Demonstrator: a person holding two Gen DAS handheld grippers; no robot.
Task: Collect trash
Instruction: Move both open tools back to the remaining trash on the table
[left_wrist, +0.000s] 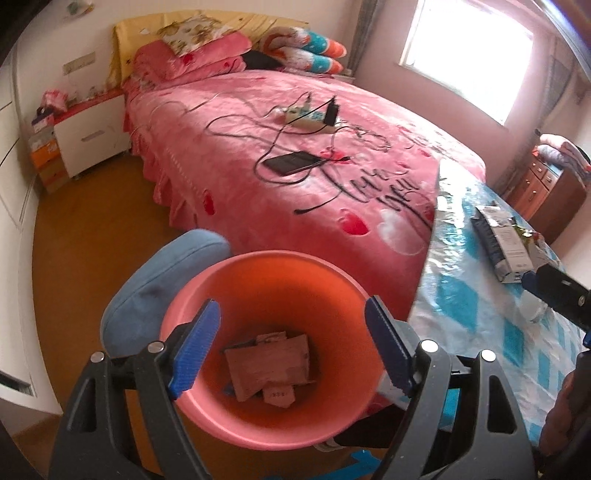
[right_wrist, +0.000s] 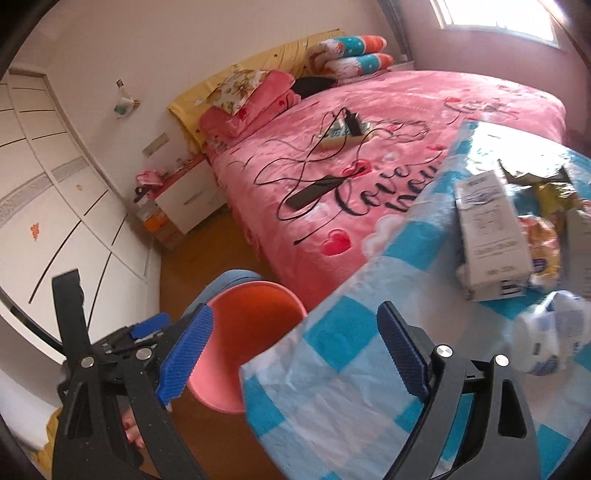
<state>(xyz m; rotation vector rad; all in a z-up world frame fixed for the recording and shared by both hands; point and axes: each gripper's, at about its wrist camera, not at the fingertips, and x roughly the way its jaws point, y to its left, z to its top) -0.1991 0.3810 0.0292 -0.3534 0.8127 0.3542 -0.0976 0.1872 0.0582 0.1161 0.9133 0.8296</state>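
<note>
As it lies lengthwise toward the bed, grey carton (right_wrist: 489, 236) flat.

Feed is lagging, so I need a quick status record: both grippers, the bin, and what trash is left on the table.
left gripper: open, empty, above the bin
right gripper: open, empty, over the table edge
bin: pink, on the floor beside the table, cardboard scraps at the bottom
table: blue checked cloth
trash left on table: white carton, crumpled white wrapper, snack packets
</note>
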